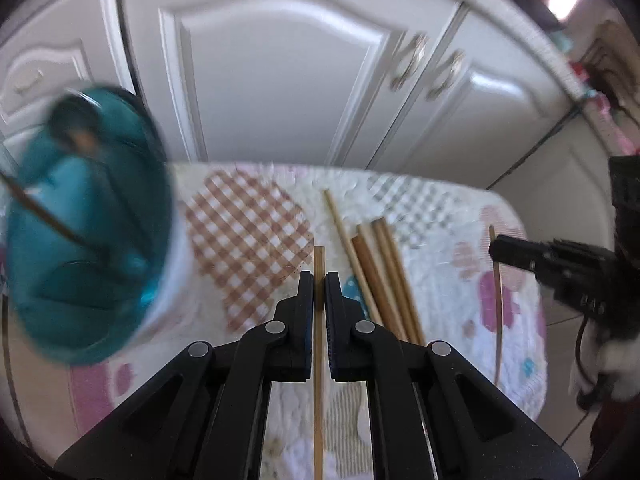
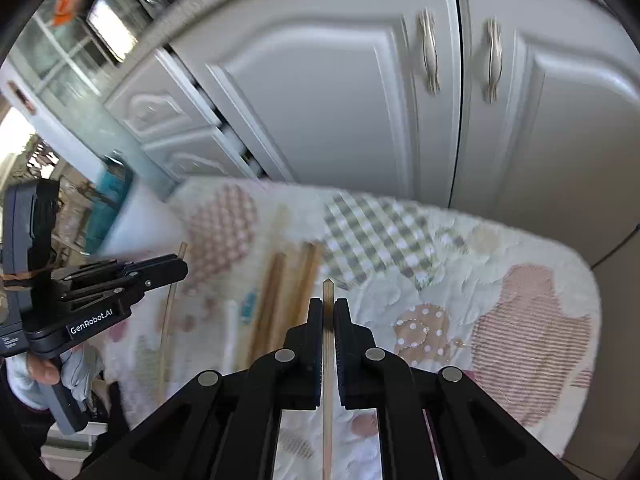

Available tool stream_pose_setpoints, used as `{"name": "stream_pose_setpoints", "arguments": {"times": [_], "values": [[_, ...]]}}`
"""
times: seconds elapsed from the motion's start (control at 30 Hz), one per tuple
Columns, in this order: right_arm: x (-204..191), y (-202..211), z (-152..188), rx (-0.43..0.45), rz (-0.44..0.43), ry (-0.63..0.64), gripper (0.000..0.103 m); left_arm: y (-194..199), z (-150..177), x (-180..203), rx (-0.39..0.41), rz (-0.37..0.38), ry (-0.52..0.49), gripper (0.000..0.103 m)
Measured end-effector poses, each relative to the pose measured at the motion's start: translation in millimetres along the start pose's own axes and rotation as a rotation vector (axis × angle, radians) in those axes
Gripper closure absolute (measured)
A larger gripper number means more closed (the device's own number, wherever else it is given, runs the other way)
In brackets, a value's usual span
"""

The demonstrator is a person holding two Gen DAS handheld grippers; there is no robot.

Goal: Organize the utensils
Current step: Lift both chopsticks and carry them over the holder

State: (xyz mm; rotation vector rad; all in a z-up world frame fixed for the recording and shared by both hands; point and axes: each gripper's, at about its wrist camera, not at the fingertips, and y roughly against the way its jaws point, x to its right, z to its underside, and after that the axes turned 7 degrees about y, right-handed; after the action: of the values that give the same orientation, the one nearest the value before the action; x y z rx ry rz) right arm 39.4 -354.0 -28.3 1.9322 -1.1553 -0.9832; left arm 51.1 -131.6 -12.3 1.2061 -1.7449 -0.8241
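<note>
Both grippers pinch one chopstick each above the pastel patchwork quilted cloth (image 1: 440, 216).
Left gripper (image 1: 319, 292) clamps a pale bamboo chopstick (image 1: 319, 360); right gripper (image 2: 328, 316) clamps another thin wooden chopstick (image 2: 328, 400). Loose brown chopsticks (image 1: 380, 264) lie on the cloth; blurred teal round holder (image 1: 88, 220) sits left of them.

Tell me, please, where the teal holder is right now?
In the left wrist view the teal holder sits on the left, blurred, beside the quilted mat, left of the loose chopsticks.
</note>
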Motion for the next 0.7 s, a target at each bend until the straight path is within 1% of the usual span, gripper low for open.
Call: {"name": "stream_pose_setpoints", "arguments": {"times": [0.1, 0.13, 0.2, 0.27, 0.4, 0.53, 0.57, 0.6, 0.7], "values": [[-15, 31, -3, 0.062, 0.001, 0.022, 0.098, 32, 4, -3, 0.043, 0.035, 0.002, 0.099], [-19, 41, -5, 0.082, -0.007, 0.028, 0.098, 49, 5, -6, 0.073, 0.045, -0.002, 0.099], [-31, 61, -7, 0.125, -0.019, 0.048, 0.098, 70, 8, -10, 0.109, 0.055, -0.007, 0.099], [-40, 75, -8, 0.148, -0.017, 0.075, 0.098, 98, 11, -16, 0.152, 0.063, -0.010, 0.099], [-58, 89, -15, 0.178, -0.022, 0.109, 0.098, 139, 9, -30, 0.211, 0.078, 0.019, 0.099], [-76, 104, -26, 0.222, -0.066, 0.130, 0.098, 188, -5, -45, 0.333, 0.088, 0.058, 0.099], [-81, 107, -31, 0.235, -0.077, 0.139, 0.098, 202, -12, -48, 0.384, 0.076, 0.068, 0.099], [-88, 112, -39, 0.253, -0.097, 0.148, 0.098, 209, -17, -49, 0.419, 0.061, 0.073, 0.099], [-109, 123, -56, 0.289, -0.123, 0.188, 0.098, 228, -37, -61, 0.481, 0.042, 0.109, 0.099]]}}
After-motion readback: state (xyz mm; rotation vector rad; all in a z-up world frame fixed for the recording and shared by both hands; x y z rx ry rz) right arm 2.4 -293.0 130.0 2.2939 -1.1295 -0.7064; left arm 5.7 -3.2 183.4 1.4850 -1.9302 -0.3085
